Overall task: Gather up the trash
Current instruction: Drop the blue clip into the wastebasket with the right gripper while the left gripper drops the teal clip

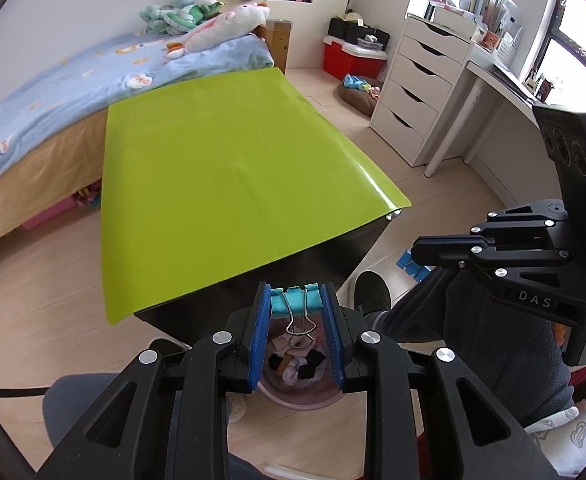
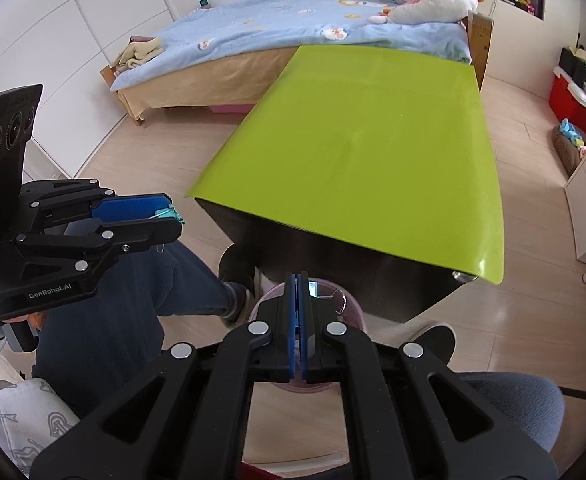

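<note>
My left gripper [image 1: 295,300] is shut on a teal binder clip [image 1: 295,300] with silver wire handles, held above a pink trash bin [image 1: 297,394] that has crumpled scraps in it. The clip also shows in the right wrist view [image 2: 171,213] at the tips of the left gripper [image 2: 165,216]. My right gripper [image 2: 298,280] is shut and empty, its blue pads pressed together above the pink bin's rim [image 2: 353,312]. In the left wrist view the right gripper [image 1: 417,250] hangs at the right, beside the table.
A black table with a lime-green top [image 1: 221,176] stands just beyond the bin. A bed [image 1: 53,92] with plush toys lies behind it. White drawers [image 1: 417,88] and a desk stand at right. The person's legs and shoes [image 1: 371,294] are beside the bin.
</note>
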Demonstrator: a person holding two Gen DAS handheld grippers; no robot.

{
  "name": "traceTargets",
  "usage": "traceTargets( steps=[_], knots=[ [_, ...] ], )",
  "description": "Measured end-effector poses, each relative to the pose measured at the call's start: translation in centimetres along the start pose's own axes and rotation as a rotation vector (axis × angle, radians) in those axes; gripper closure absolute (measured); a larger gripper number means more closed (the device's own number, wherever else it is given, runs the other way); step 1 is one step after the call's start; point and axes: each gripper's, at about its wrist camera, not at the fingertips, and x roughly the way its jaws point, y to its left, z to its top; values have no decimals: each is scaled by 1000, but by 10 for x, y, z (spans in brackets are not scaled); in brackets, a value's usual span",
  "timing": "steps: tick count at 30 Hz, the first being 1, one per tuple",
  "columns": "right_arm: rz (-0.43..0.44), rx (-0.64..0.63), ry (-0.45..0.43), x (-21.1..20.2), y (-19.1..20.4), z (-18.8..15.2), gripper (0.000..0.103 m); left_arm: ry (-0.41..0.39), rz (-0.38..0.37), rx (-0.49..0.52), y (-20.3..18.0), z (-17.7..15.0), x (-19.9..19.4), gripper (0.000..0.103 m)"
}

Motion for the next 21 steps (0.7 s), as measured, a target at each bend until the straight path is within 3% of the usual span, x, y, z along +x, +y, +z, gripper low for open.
traceTargets(
  steps=[6,7,8,10,21],
  knots=[
    [27,0,12,8,2,2,99,-3,-2,-10,3,-2,-2,77],
    [23,3,11,8,2,3,85,-5,-2,-10,3,-2,-2,77],
    [18,5,8,8,1,3,47,-5,-2,-9,3,-2,-2,77],
    [20,23,-7,6,-3,4,13,-4,-4,-8,2,-2,-2,77],
    [-36,122,-60,-12,-27,2,6,17,-44,22,-10,-1,4,75]
  ],
)
